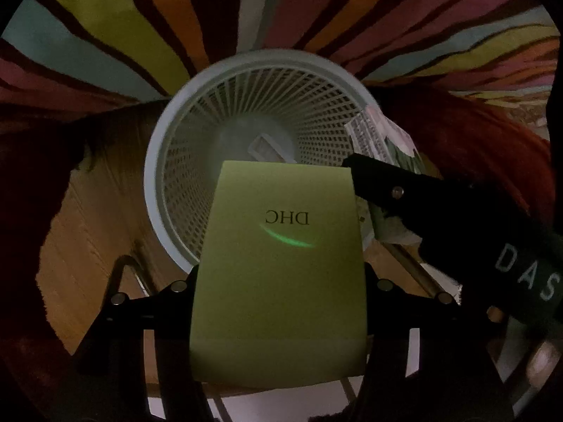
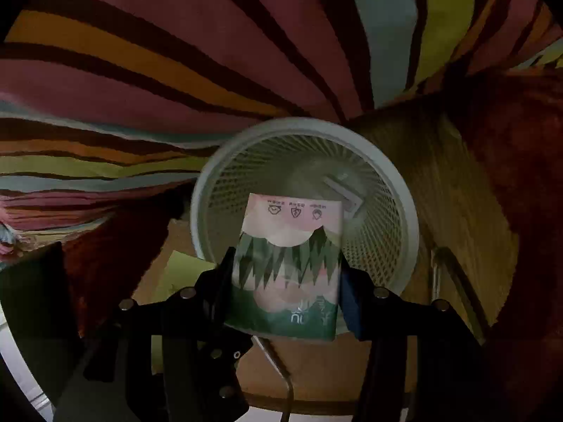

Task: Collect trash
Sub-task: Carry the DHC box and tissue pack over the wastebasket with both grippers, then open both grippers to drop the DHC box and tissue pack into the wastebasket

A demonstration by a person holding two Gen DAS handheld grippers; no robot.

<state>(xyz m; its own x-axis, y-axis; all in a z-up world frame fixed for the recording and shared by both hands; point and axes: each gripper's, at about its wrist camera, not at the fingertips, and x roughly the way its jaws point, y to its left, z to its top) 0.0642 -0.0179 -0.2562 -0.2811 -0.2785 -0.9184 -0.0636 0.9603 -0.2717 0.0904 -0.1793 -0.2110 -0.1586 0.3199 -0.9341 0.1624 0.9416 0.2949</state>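
My left gripper [image 1: 278,281] is shut on a yellow-green DHC box [image 1: 278,263] and holds it above the near rim of a white mesh wastebasket [image 1: 197,112]. My right gripper [image 2: 285,281] is shut on a green and white carton [image 2: 288,263] over the same wastebasket [image 2: 397,190]. The right gripper [image 1: 415,197] with its carton [image 1: 369,130] shows at the basket's right side in the left wrist view. A pale flat piece of trash [image 1: 265,151] lies on the basket's bottom, and it shows in the right wrist view too [image 2: 345,190].
A striped multicoloured rug [image 1: 105,35] lies beyond the basket. A wooden stool or table top [image 1: 88,228] and a red fluffy cushion [image 1: 475,133] sit beside the basket. The yellow-green box peeks in at the left of the right wrist view [image 2: 183,274].
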